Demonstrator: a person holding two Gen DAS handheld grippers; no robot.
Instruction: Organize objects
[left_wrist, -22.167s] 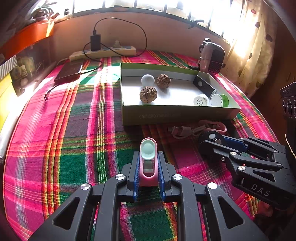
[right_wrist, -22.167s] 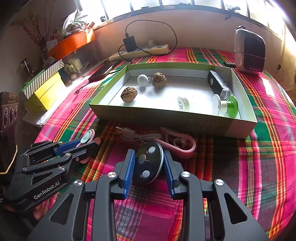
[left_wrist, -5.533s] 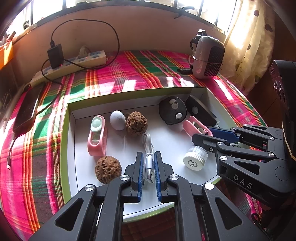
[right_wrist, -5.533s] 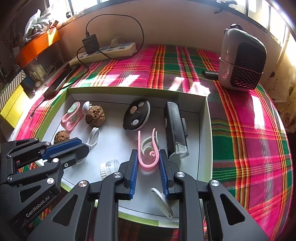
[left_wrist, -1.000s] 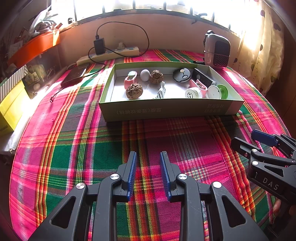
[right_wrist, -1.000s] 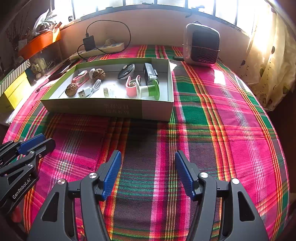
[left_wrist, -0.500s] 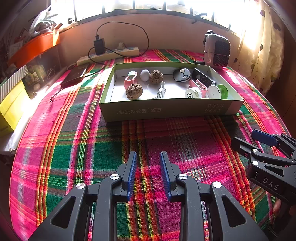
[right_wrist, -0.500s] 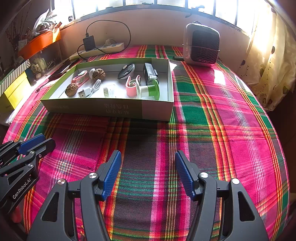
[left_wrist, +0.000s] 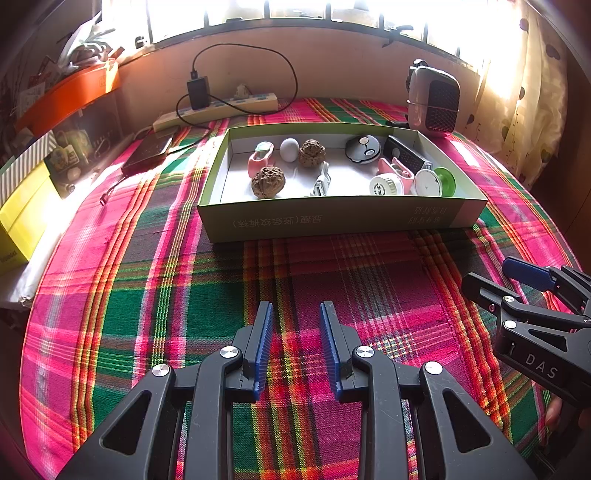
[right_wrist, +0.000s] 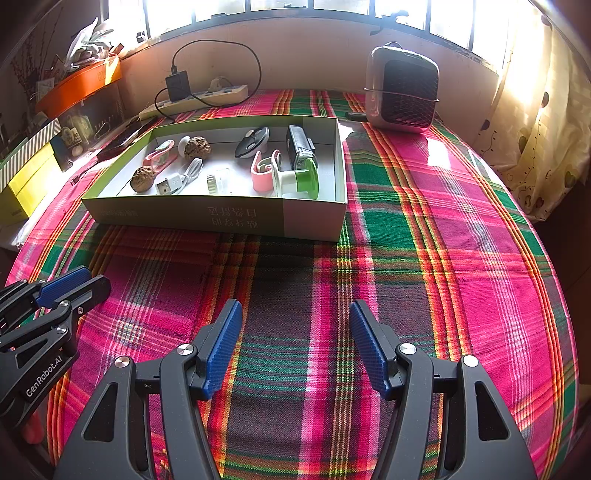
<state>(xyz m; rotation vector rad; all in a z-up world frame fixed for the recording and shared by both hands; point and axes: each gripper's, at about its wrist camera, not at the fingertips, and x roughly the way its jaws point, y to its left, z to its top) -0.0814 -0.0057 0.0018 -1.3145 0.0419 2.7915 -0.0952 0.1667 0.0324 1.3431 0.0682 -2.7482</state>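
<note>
Both tools are held above a worktop covered with a plaid cloth (left_wrist: 155, 280), well short of the box (left_wrist: 332, 221). The left tool (left_wrist: 295, 314) has its blue pads parted by a moderate gap, with only cloth visible between them; it holds nothing. The right tool (right_wrist: 295, 314) stands wider open, and it is also empty. In the left wrist view the right tool appears at the right edge; in the right wrist view the left tool appears at the lower left. The box is a shallow open cardboard tray with green outer walls and a white floor, resting on the cloth ahead of both tools. It contains the sorted items: two walnuts (left_wrist: 268, 181), a white egg-shaped piece (left_wrist: 289, 149), a pink clip-shaped case (left_wrist: 261, 158), a white USB cable (right_wrist: 177, 179), a round black device (left_wrist: 362, 148), a black rectangular block (right_wrist: 300, 146), a pink hook-shaped piece (right_wrist: 260, 171), a small ribbed white cap (left_wrist: 386, 184) and a green-and-white spool (right_wrist: 299, 181). Behind the box, a small heater (right_wrist: 402, 92) stands at the right, and a power strip (right_wrist: 195, 98) with a charger plugged in lies along the wall.
</note>
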